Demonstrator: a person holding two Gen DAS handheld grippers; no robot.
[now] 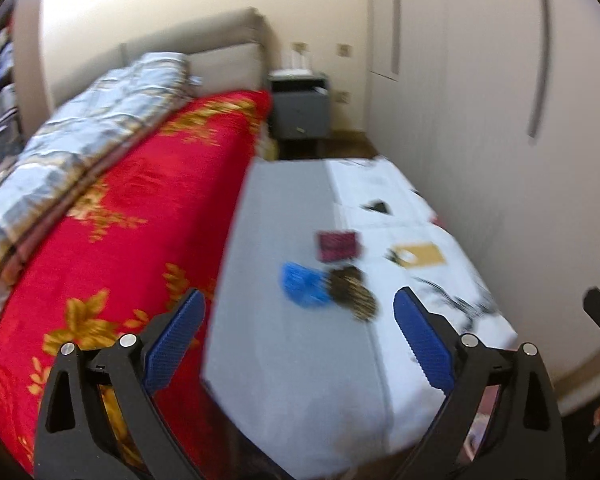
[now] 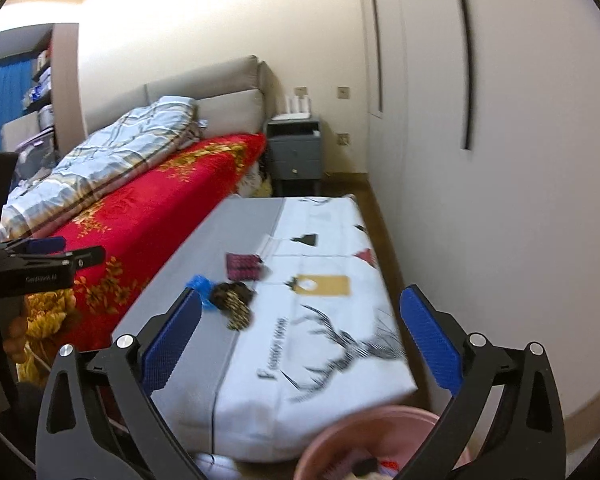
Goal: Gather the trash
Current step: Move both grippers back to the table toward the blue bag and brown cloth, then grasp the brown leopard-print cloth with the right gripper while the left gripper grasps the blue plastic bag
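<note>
Three pieces of trash lie together on a low bench covered with a grey and white printed cloth: a crumpled blue wrapper, a dark red patterned packet and a black and gold crumpled wrapper. My left gripper is open and empty, above the bench's near end, short of the trash. My right gripper is open and empty, also above the near end. A pink bin stands below the right gripper.
A bed with a red flowered cover and a grey plaid quilt runs along the bench's left side. A grey nightstand stands at the far end. White wardrobe doors close the right side.
</note>
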